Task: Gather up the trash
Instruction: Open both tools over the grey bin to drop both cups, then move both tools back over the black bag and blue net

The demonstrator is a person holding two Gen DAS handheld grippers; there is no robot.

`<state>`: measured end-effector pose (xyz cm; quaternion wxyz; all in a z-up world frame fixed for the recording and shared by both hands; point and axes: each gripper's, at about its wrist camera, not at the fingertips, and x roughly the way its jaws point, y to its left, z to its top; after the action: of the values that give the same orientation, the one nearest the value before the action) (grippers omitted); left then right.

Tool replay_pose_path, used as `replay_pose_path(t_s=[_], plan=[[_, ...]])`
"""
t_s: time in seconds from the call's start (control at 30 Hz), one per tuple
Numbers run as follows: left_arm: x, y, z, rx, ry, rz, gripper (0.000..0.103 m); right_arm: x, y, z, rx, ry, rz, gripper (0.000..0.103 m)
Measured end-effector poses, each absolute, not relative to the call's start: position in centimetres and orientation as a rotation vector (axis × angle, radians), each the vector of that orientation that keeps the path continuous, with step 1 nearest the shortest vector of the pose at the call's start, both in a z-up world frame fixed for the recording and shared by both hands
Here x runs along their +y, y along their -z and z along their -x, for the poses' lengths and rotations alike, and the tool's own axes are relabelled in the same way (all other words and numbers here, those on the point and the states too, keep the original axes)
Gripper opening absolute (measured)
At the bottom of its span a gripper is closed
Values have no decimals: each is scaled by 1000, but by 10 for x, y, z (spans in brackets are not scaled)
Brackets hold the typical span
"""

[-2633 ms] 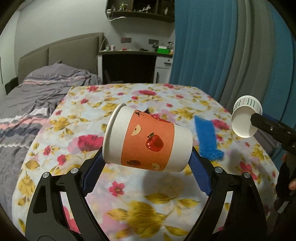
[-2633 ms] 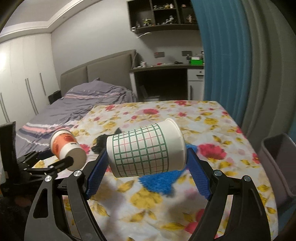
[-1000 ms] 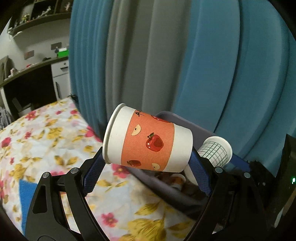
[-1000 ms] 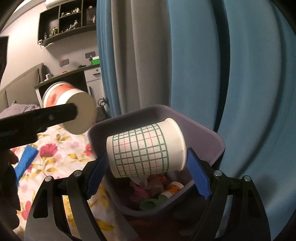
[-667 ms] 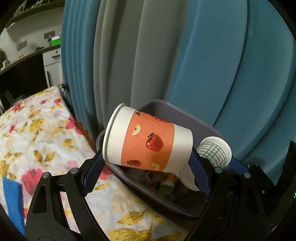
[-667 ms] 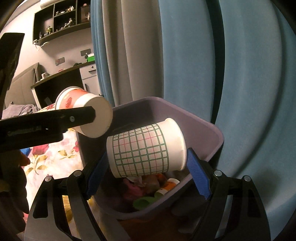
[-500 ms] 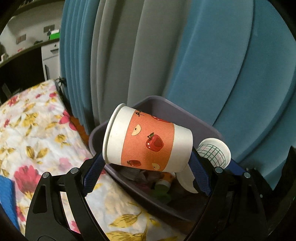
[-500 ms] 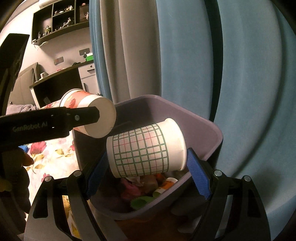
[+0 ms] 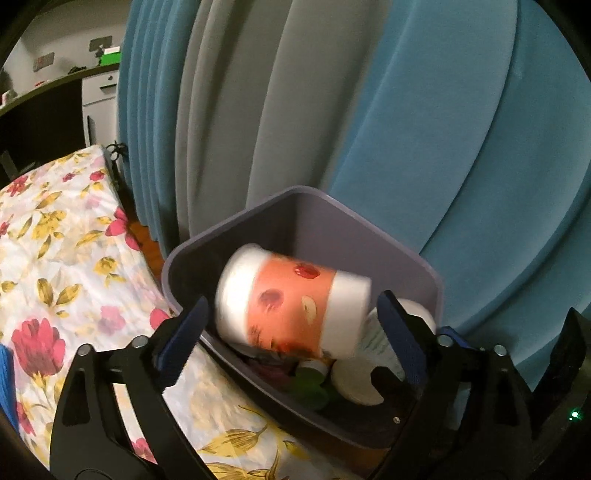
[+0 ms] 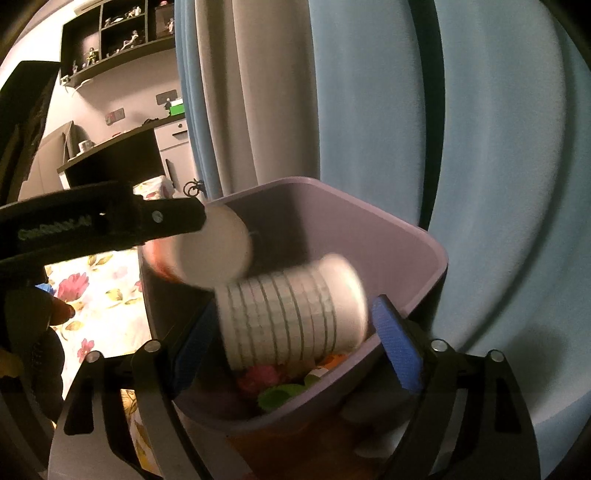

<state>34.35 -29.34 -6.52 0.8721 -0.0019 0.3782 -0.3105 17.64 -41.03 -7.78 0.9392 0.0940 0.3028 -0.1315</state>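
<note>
To my left lies the bed with its floral bedspread (image 9: 55, 258), a blue cloth (image 9: 5, 384) on it at the near left edge, and my purple trash bin (image 9: 332, 229) just beside its right edge.

A home bedroom: floral bedspread (image 9: 55, 258) at left, blue-grey curtains (image 9: 332, 110) behind, figurine shelves (image 10: 118, 26) upper left, desk (image 10: 110, 147) beneath.

orange apple cup (image 9: 291, 306) motion-blurred, checked cup (image 10: 291, 321) blurred, bin (image 10: 424, 254) contents mostly hidden behind both cups
</note>
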Motion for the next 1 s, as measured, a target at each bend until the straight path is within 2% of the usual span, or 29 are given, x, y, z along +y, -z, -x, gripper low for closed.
replay_pose_path(t_s=[0.5,0.8,1.0], plan=[[-225,31,-300,647,506,-20,95,-404,47,-140,523,309,-209,89],[-133,21,-258,609,320,-62,96,-350,24,-120,483,244,-202,89],[-36,15,-231,595,170,-29,96,-304,14,-122,492,161,-162,89]])
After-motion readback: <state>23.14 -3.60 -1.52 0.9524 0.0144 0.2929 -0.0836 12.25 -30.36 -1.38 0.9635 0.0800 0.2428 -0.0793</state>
